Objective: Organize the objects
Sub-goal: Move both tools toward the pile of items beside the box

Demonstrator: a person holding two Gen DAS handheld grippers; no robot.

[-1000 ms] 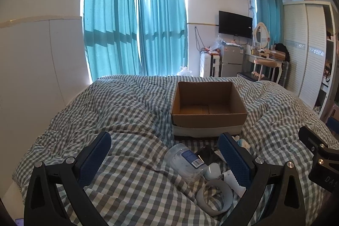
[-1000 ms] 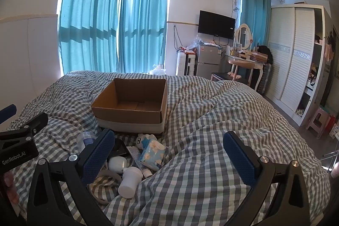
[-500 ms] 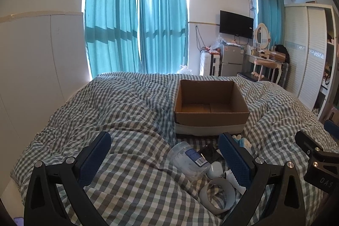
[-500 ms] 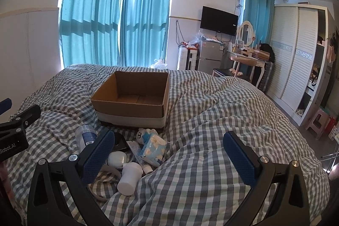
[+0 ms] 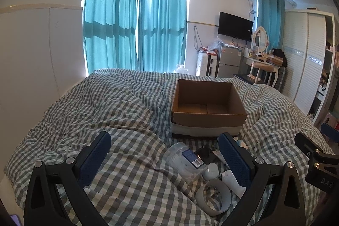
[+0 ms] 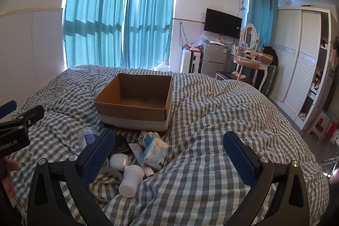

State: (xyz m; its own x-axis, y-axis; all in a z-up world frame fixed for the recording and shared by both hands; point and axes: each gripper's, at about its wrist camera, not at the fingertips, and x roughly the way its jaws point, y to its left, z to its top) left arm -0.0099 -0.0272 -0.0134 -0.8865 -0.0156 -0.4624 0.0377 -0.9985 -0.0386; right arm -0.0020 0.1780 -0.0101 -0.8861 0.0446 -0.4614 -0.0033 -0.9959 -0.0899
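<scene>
Both grippers are held wide open, nothing gripped: left gripper and right gripper are raised over the checked duvet. Open box is seen empty, upright on the duvet. Loose items are piled just in front of the box: clear jar on its side, white bottle lying down, tissue pack, tape ring, black item. Pile is seen below the left gripper's right finger and beside the right gripper's left finger.
</scene>
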